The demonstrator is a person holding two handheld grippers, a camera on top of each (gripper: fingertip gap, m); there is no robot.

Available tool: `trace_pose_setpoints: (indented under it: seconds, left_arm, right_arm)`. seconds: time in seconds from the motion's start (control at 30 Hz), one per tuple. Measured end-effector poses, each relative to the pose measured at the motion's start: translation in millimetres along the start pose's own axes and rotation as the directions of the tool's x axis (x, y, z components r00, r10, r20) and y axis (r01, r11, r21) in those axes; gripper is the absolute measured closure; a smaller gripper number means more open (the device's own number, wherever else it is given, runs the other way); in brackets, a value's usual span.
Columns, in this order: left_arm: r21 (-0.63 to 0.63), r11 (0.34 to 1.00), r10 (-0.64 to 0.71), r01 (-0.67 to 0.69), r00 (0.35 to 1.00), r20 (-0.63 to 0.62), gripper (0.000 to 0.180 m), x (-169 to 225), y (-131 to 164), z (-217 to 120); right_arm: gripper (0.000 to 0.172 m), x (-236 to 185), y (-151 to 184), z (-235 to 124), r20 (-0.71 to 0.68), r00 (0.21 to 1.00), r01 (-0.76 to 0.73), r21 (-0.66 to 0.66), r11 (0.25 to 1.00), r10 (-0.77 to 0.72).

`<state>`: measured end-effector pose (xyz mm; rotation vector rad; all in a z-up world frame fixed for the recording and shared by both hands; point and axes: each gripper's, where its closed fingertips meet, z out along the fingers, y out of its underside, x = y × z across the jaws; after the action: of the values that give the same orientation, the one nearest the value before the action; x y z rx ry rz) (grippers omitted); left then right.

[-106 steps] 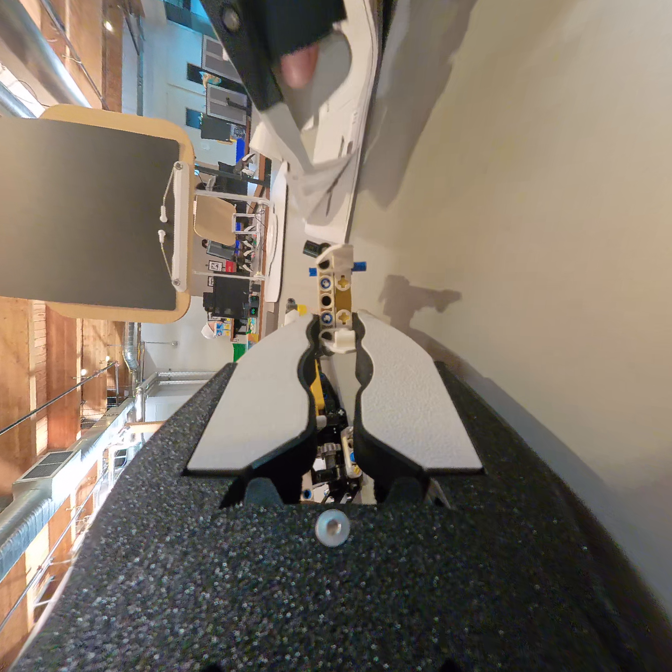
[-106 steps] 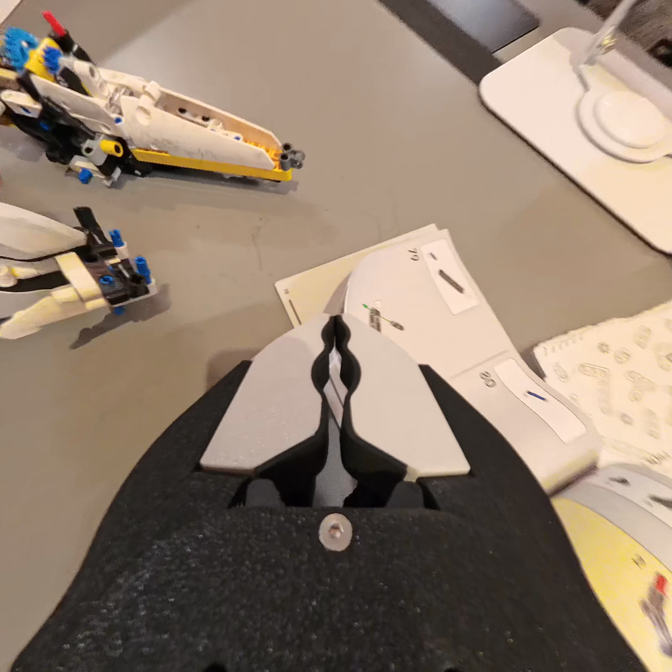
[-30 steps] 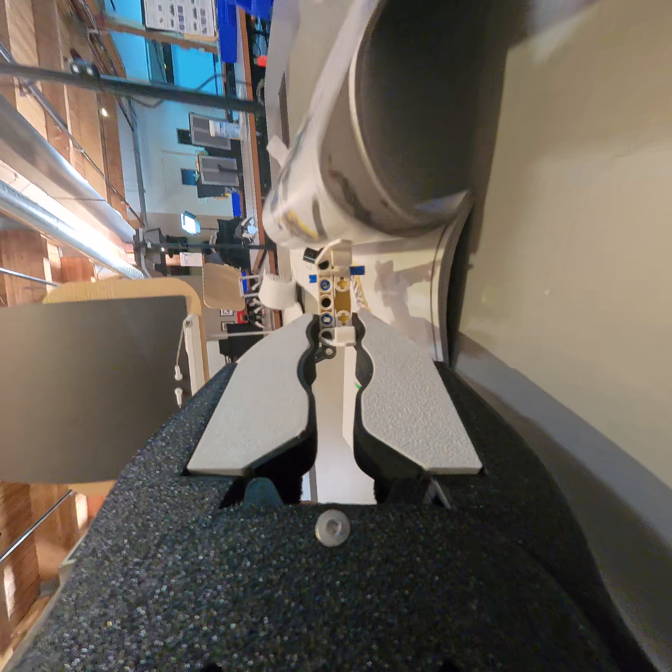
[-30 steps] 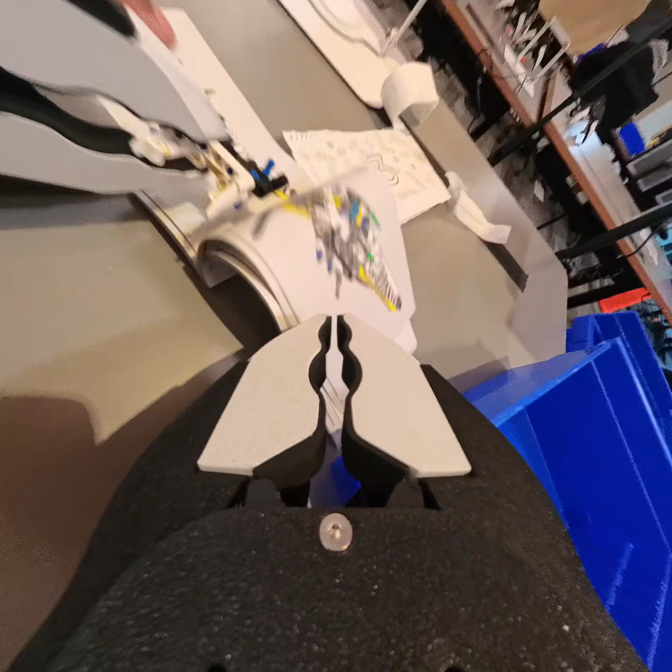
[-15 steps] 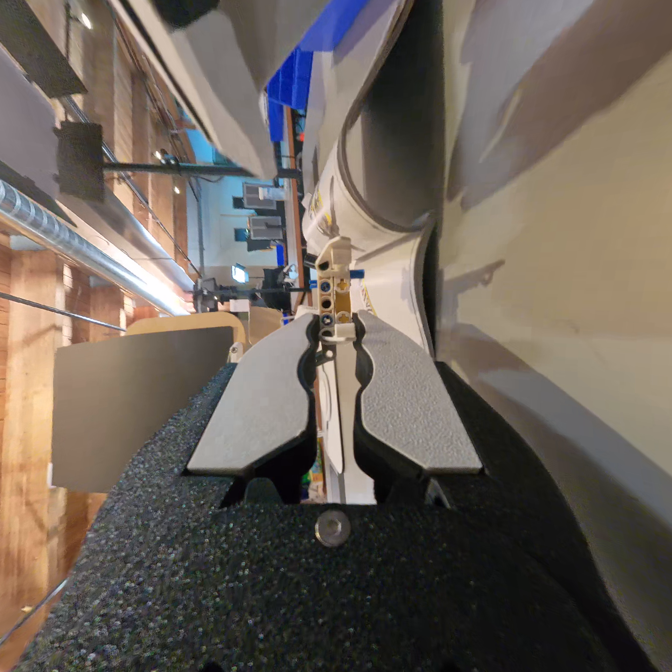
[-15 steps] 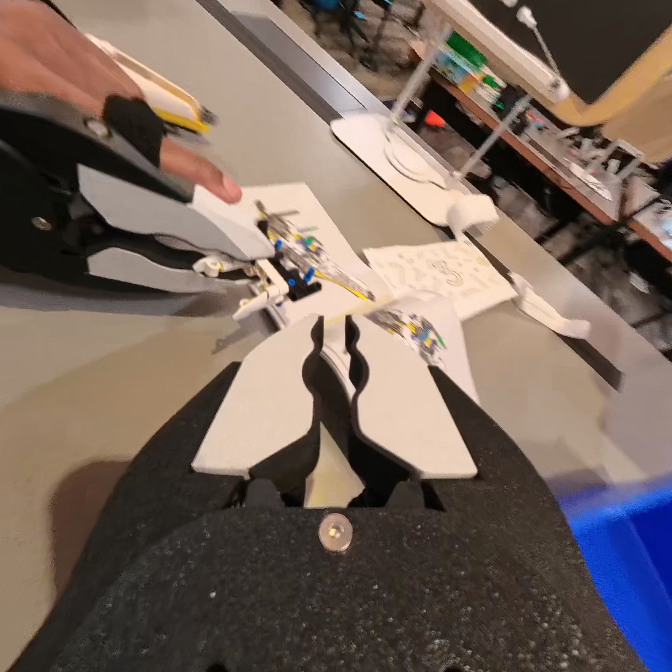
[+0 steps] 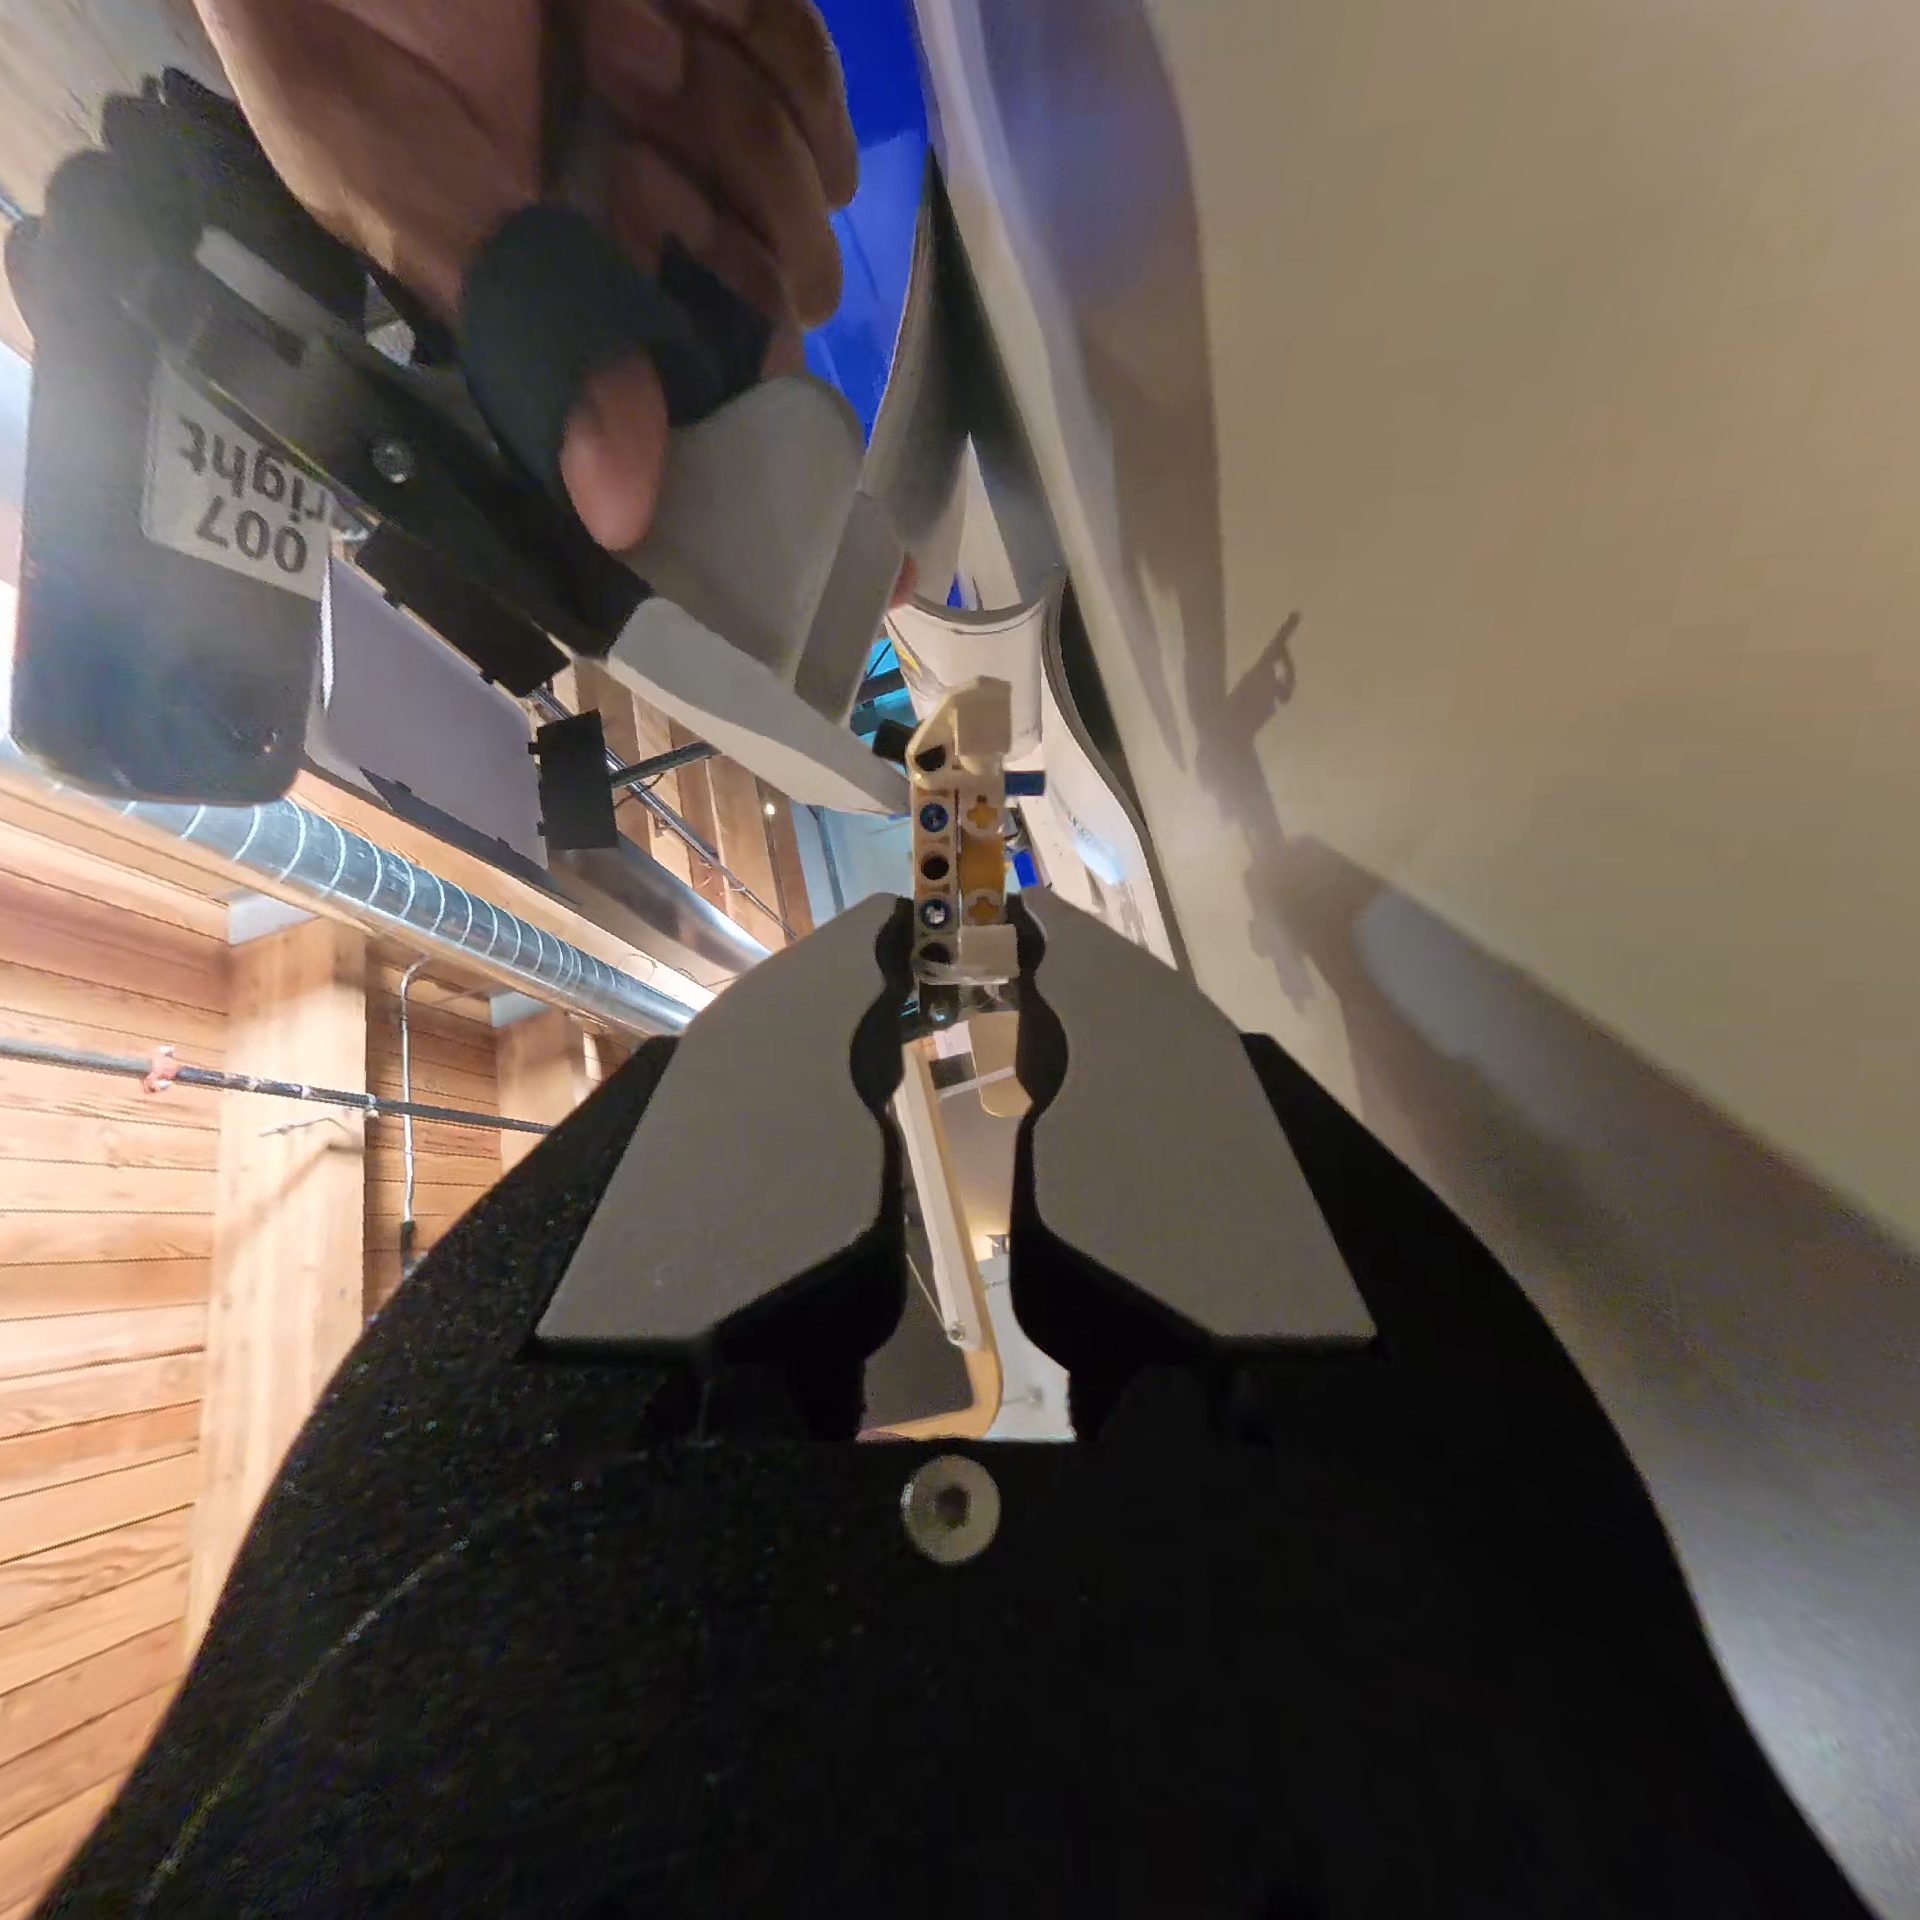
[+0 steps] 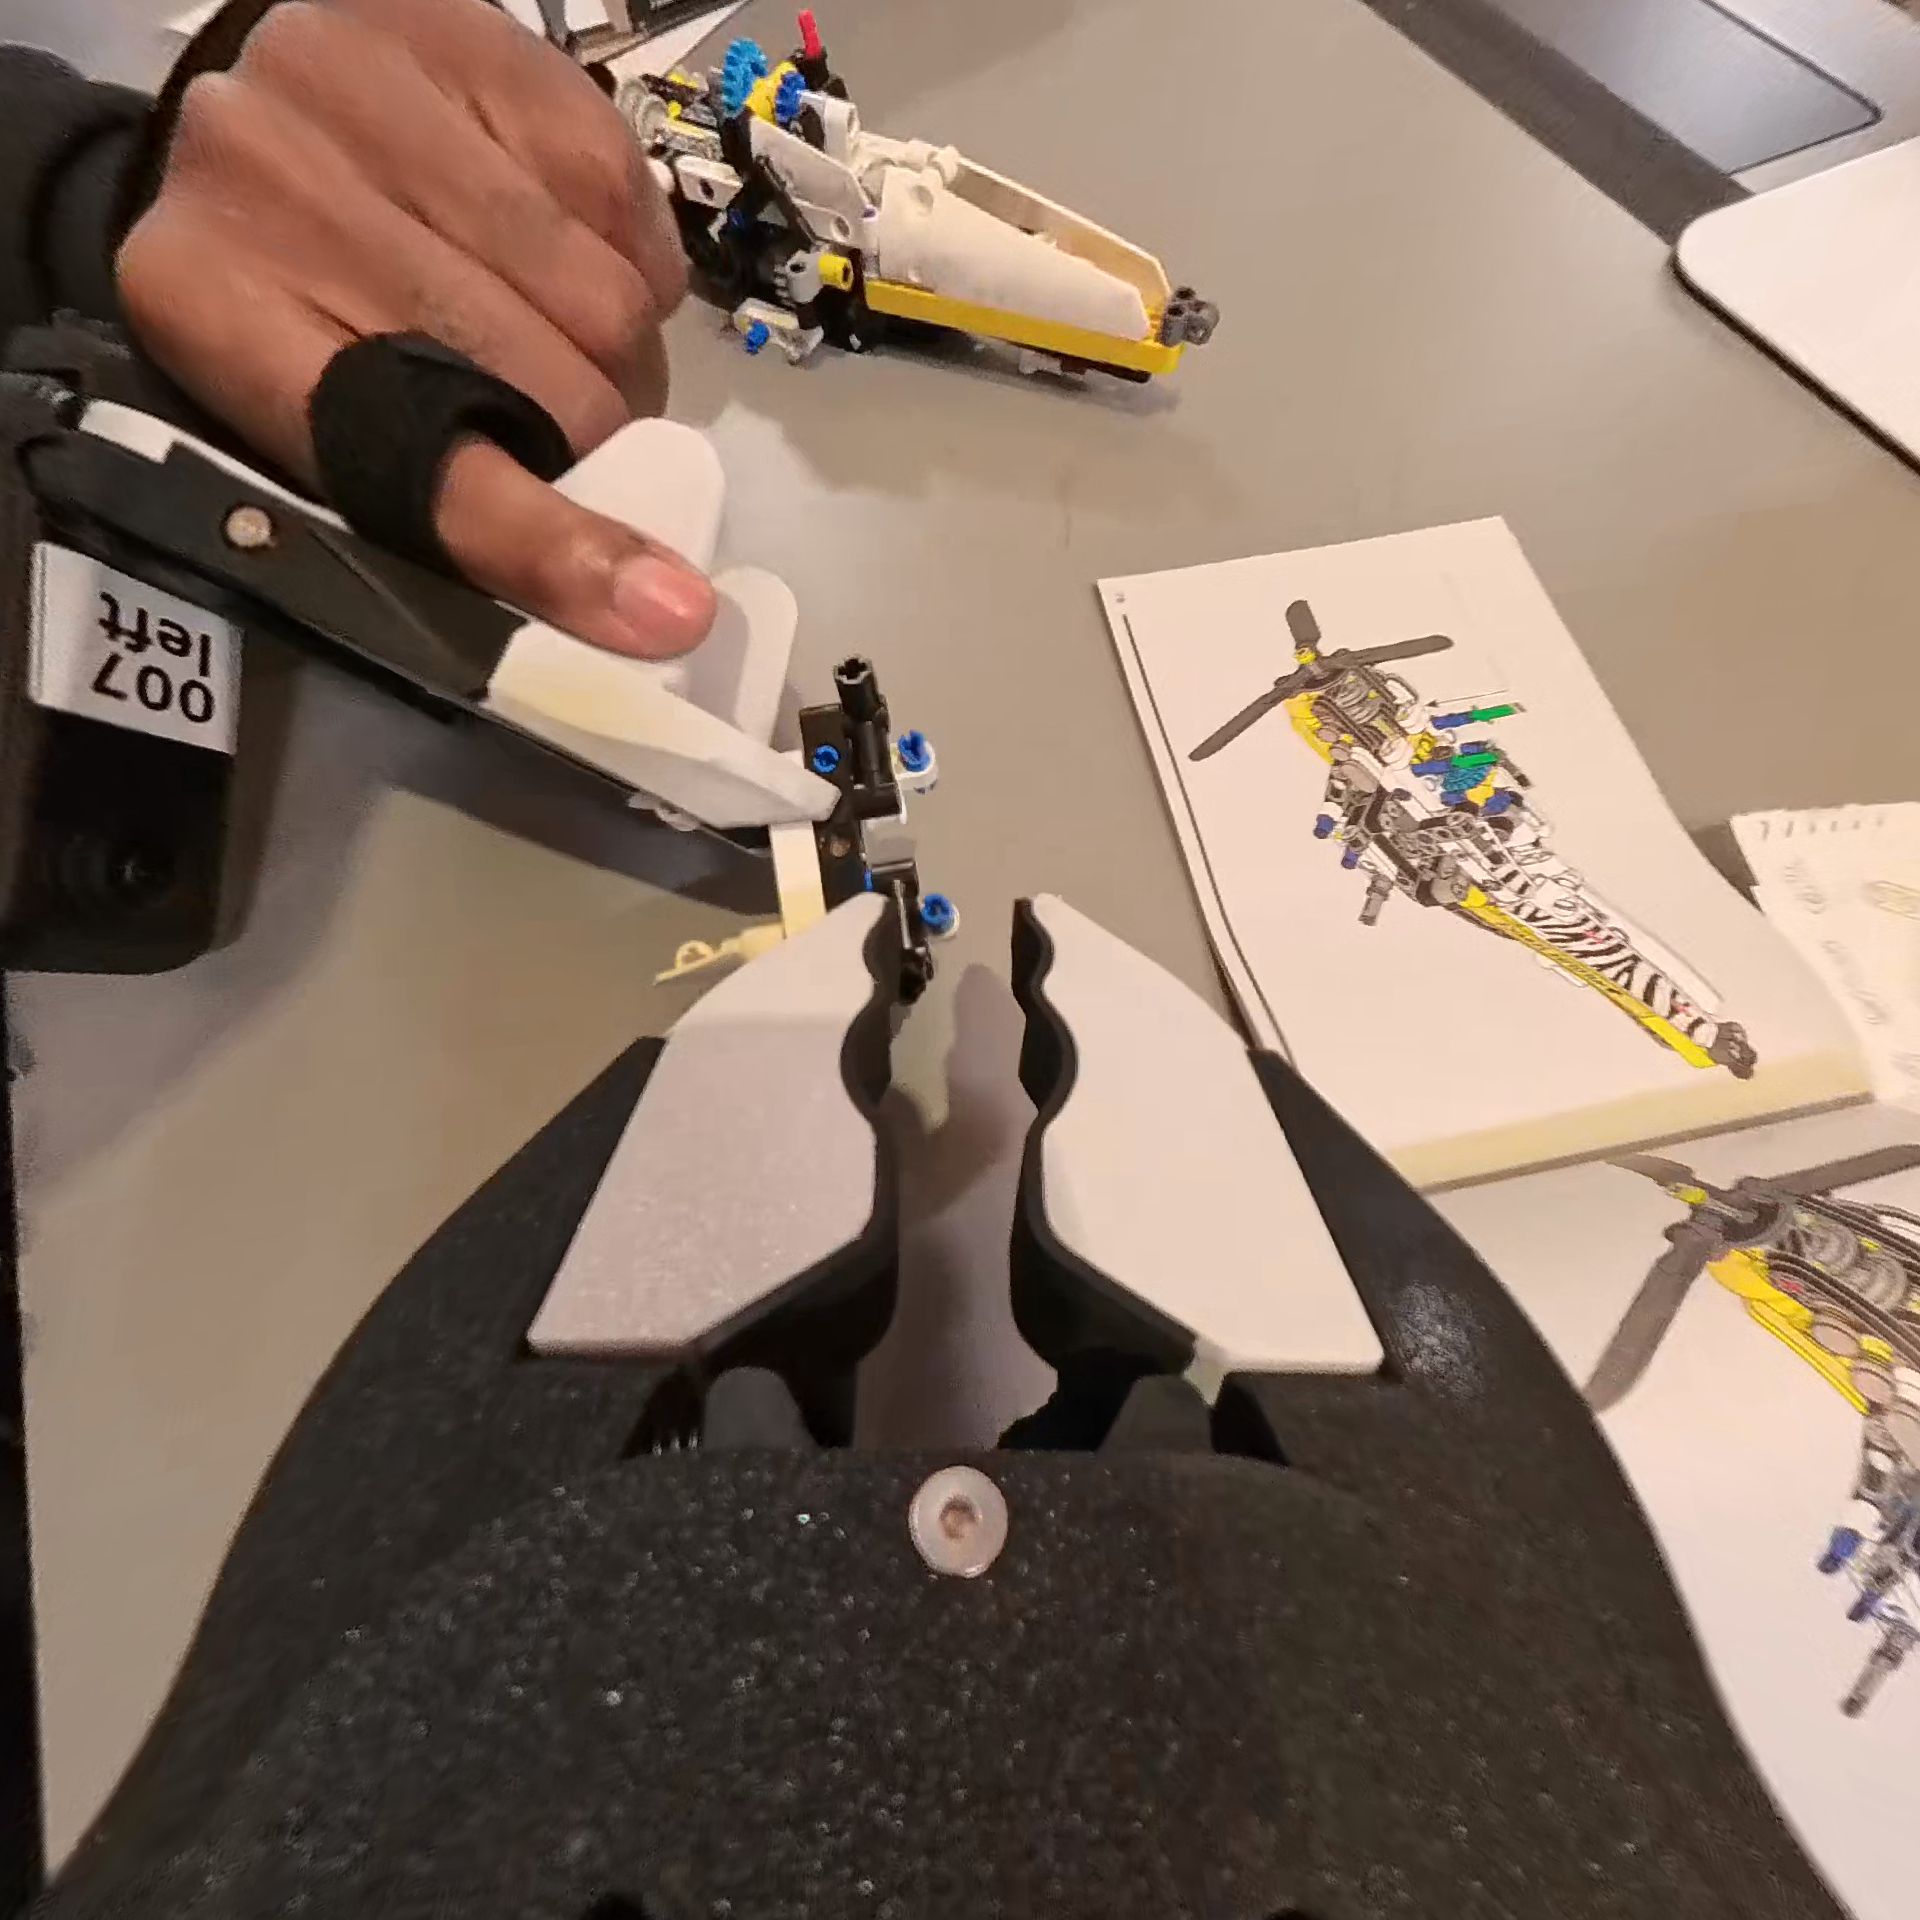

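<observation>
brick assembly (image 7: 958, 873) clamped in left jaws; right jaws spread, holding nothing.

I am counting two brick-built assemblies: one small one (image 8: 868, 790) clamped in my left gripper (image 8: 810, 821), one larger white-and-yellow one (image 8: 914, 260) lying beyond it. To its right I am seeing three printed sheets or booklets, the nearest (image 8: 1455, 831) showing a helicopter.
</observation>
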<state>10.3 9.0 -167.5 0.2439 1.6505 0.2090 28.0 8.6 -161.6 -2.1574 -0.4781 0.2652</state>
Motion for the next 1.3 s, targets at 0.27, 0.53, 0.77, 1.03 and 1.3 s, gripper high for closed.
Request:
trace_pose_setpoints:
  seconds: [0.27, 0.53, 0.77, 1.03, 1.3]
  left_arm:
    - [0.037, 0.996, 0.08, -0.081, 0.997, 0.023, 0.162, 4.1, -1.2, -6.4]
    - [0.065, 0.996, 0.068, -0.067, 0.998, -0.008, 0.163, 12.7, -4.2, -9.5]
    - [0.068, 0.997, -0.023, 0.032, 0.992, -0.128, 0.162, 22.2, -7.7, -8.3]
    - [0.066, 0.993, -0.081, 0.093, 0.983, -0.166, 0.162, 22.2, -9.8, -6.9]
    - [0.058, 0.985, -0.15, 0.164, 0.969, -0.195, 0.162, 24.4, -10.6, -8.7]
  right_arm:
    - [0.156, -11.8, 2.1, 8.3, 0.07, 0.996, -0.055, -0.05, 0.997, 0.058]
    - [0.163, -18.0, 10.1, 14.7, 0.172, 0.977, -0.115, -0.07, 0.991, 0.126]
    - [0.168, -14.2, 14.3, 16.9, 0.053, 0.998, -0.022, 0.02, 1.0, 0.021]
    - [0.168, -14.8, 14.5, 11.9, -0.015, 1.0, 0.02, 0.075, 0.997, -0.019]
    - [0.168, -18.9, 15.9, 8.5, -0.05, 0.996, 0.078, 0.084, 0.993, -0.074]
